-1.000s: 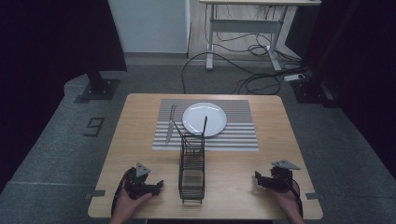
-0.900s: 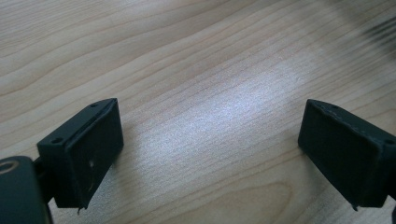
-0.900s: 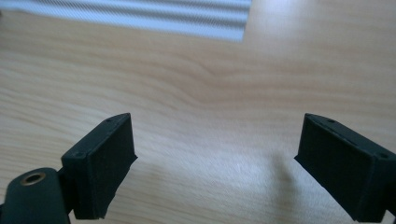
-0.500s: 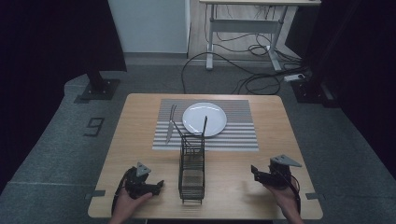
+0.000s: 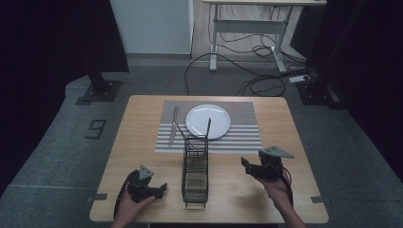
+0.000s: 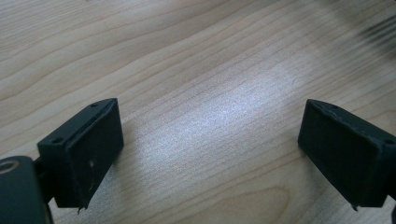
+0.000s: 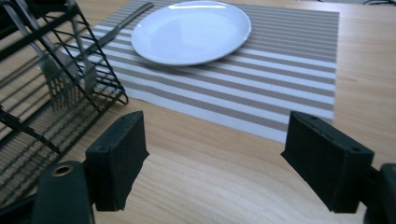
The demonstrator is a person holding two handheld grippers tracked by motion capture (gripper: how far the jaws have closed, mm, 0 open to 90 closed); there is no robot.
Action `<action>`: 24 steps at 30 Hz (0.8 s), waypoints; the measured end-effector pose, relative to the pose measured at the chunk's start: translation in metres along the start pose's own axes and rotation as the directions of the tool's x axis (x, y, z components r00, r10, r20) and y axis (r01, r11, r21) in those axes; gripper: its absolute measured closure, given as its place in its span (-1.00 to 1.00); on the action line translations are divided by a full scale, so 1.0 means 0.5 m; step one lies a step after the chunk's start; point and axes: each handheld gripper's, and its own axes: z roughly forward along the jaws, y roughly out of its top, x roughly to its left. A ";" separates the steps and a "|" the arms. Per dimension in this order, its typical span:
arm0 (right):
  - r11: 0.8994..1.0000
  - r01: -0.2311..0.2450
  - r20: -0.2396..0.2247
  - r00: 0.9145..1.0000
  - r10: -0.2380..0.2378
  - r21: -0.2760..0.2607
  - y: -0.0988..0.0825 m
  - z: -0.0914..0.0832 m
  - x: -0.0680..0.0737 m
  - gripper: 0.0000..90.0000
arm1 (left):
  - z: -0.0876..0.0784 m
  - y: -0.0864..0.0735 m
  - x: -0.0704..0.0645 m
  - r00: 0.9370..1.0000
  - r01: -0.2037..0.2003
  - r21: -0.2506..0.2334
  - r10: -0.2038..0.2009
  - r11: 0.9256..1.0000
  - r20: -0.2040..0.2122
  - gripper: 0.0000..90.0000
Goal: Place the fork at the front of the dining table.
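Left hand-held gripper (image 5: 159, 189) rests low on the near-left part of the bench (image 5: 142, 142), jaws apart and empty; its own view shows bare wood grain between them. Right hand-held gripper (image 5: 248, 167) is lifted off the near-right part of the bench, jaws also wide apart with nothing held, pointing toward the wire rack (image 5: 195, 172) and the setting beyond it. The rack stands between the two grippers, long axis running away from the person. Two forks (image 7: 60, 70) stand tines-down in its far end, as the right gripper view shows. Past the rack: striped placemat (image 5: 247, 137) with a white plate (image 5: 208, 121) on it; a knife (image 5: 172, 134) and one more piece of cutlery lie just left of the plate. Judged next step: right gripper goes for a fork in the rack. Risks: the rack is light and open-wired, so a jaw catching a wire could drag or tip it; thin, smooth fork handles may slip or twist in the pads; the two forks sit close, so one could snag the other.
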 end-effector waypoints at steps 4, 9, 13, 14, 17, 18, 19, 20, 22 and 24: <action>1.000 0.013 -0.011 1.000 -0.014 -0.009 0.015 0.009 0.014 -0.47 | 0.000 0.000 0.000 1.000 0.001 -0.001 -0.001 1.000 0.000 -0.85; 0.999 0.027 -0.024 0.999 -0.028 -0.027 0.037 0.017 0.030 -0.39 | 0.000 0.000 0.000 1.000 0.002 -0.002 -0.002 1.000 0.000 -0.85; 0.999 0.042 -0.036 0.998 -0.043 -0.033 0.054 0.025 0.042 -0.34 | 0.000 0.000 0.000 1.000 0.002 -0.002 -0.002 1.000 0.000 -0.85; 0.998 0.044 -0.039 0.998 -0.046 -0.034 0.057 0.026 0.044 -0.32 | 0.000 0.000 0.000 1.000 0.002 -0.002 -0.002 1.000 0.000 -0.85; 0.998 0.046 -0.053 0.997 -0.048 -0.037 0.070 0.033 0.052 -0.29 | 0.000 0.000 0.000 1.000 0.001 -0.002 -0.001 1.000 0.000 -0.85; 0.998 0.046 -0.058 0.997 -0.048 -0.037 0.074 0.035 0.055 -0.28 | 0.000 0.000 0.000 1.000 0.001 -0.002 -0.001 1.000 0.000 -0.85; 0.998 0.047 -0.061 0.997 -0.049 -0.036 0.078 0.037 0.058 -0.28 | 0.000 0.000 0.000 1.000 0.001 -0.002 -0.001 1.000 0.000 -0.85; 0.998 0.051 -0.063 0.997 -0.053 -0.036 0.082 0.040 0.061 -0.28 | 0.000 0.000 0.000 1.000 0.001 -0.002 -0.001 1.000 0.000 -0.85; 0.998 0.052 -0.069 0.996 -0.055 -0.037 0.089 0.045 0.067 -0.27 | 0.000 0.000 0.000 1.000 0.001 -0.001 -0.001 1.000 0.000 -0.85; 0.998 0.052 -0.074 0.996 -0.055 -0.038 0.092 0.047 0.071 -0.26 | 0.000 0.000 0.000 1.000 0.001 -0.001 -0.001 1.000 0.000 -0.85</action>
